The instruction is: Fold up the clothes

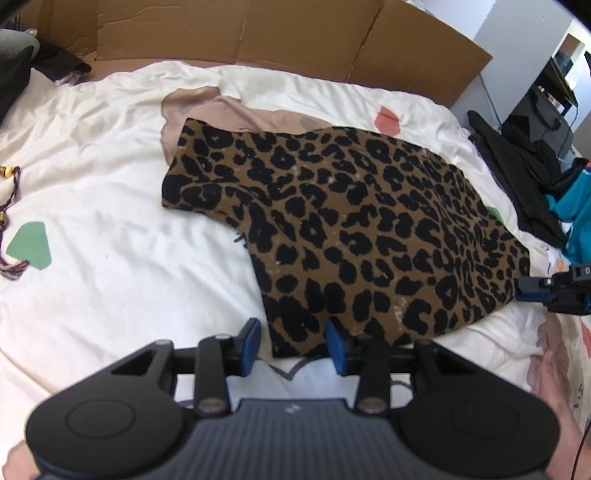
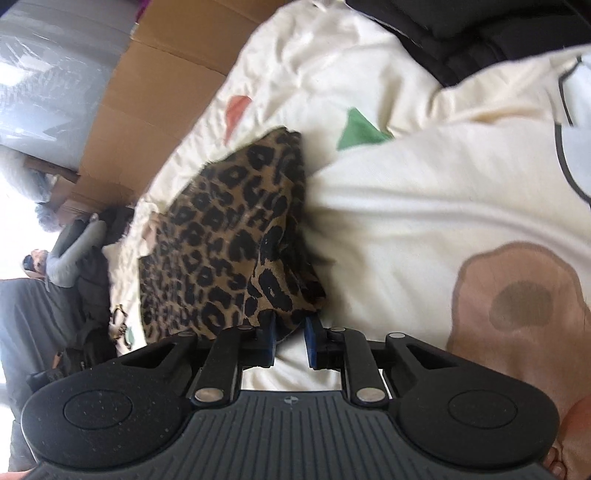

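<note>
Garment: a brown knit top with black leopard spots lies flat on the bed, partly folded; in the left wrist view it spreads across the middle of the cover.
Long axis: runs on a diagonal in the left wrist view, from the upper left, away from the camera, to the lower right.
Projecting part: a narrower band with a black edge points to the left, at the far end of the garment.
Near hem: the lower corner lies just in front of the left gripper.
Left fingers: blue-padded, moderately apart; the hem corner sits between them, and the pads do not press on it.
Right gripper: at the garment's right edge in the left wrist view, tilted on its side.
Right fingers: narrow; a fold of the spotted cloth hangs into the gap, but whether the pads pinch it cannot be told.
Bed cover: a cream quilt with green, coral and tan printed shapes, creased under the garment.
Under the garment: a tan printed patch of the cover shows beyond its far edge.
Backdrop: flattened brown cardboard sheets stand behind the bed.
Right margin: a heap of black and teal clothing lies beside the bed.
</note>
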Action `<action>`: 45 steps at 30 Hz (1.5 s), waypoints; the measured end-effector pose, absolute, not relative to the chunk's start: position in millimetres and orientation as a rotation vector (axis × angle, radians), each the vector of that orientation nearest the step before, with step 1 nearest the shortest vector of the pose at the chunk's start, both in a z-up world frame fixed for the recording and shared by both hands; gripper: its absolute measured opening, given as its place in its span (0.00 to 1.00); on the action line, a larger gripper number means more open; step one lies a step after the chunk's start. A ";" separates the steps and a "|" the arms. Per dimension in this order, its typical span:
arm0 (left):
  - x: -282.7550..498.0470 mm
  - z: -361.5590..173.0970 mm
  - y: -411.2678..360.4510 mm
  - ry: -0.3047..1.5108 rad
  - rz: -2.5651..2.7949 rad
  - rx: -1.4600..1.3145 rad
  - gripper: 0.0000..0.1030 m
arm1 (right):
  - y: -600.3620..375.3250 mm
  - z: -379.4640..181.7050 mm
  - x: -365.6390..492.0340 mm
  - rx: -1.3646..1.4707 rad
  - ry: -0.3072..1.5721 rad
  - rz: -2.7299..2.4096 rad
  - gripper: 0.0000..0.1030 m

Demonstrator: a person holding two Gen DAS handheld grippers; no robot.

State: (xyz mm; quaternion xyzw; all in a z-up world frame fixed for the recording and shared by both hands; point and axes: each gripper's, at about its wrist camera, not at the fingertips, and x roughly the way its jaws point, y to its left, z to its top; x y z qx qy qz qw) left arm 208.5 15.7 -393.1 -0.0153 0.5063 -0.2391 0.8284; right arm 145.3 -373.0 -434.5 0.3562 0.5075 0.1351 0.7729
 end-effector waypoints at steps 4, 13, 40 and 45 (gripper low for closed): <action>207.2 -392.3 17.8 1.066 -0.517 -0.045 0.40 | -373.5 -435.3 146.2 0.768 1.104 0.287 0.19; 206.9 -401.0 22.1 1.032 -0.571 -0.109 0.41 | -370.0 -463.7 150.8 0.896 1.142 0.280 0.37; 223.3 -415.9 32.5 1.074 -0.586 -0.259 0.31 | -367.2 -476.8 158.5 1.004 1.101 0.290 0.20; 224.0 -411.3 39.2 1.115 -0.573 -0.286 0.07 | -364.3 -467.1 158.8 0.949 1.088 0.310 0.13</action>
